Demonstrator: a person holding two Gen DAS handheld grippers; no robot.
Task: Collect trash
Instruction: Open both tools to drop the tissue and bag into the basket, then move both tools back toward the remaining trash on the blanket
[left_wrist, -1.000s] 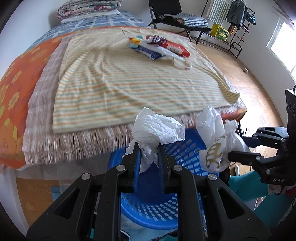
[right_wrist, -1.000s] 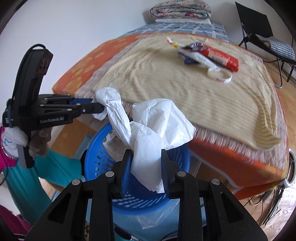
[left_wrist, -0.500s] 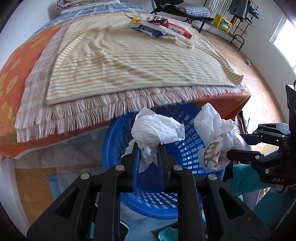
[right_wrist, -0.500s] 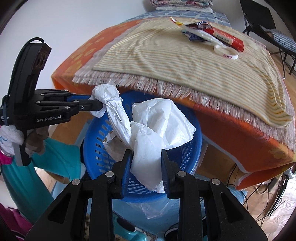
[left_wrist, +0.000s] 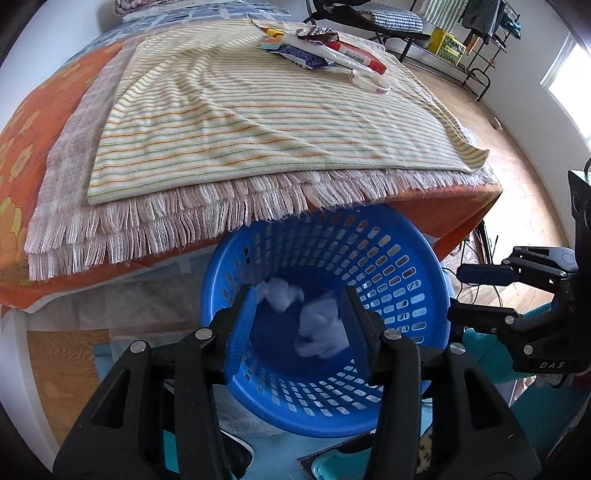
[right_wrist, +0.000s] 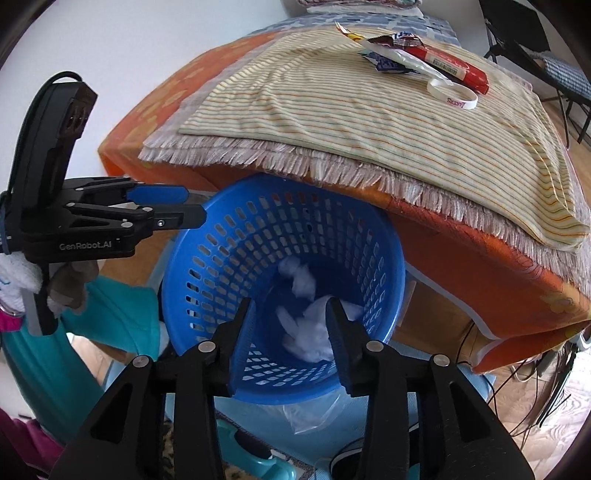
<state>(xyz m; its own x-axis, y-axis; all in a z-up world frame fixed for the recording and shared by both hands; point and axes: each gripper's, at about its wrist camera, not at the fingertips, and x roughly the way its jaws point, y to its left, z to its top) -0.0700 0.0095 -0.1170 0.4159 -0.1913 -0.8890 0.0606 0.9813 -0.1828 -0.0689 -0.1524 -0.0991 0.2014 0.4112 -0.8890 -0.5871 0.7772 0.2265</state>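
Nearest the cameras, the left gripper (left_wrist: 299, 321) and right gripper (right_wrist: 290, 332) are held spread, fingers empty, over a perforated blue plastic basket (right_wrist: 236, 236). Crumpled white tissues (right_wrist: 314, 332) lie inside. Beyond, wrappers (left_wrist: 325, 51) rest on the fringed, striped bed (left_wrist: 258, 118).

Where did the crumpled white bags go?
The white bags lie at the bottom of the blue basket, under the bed's fringed edge, seen between the open right tongs.
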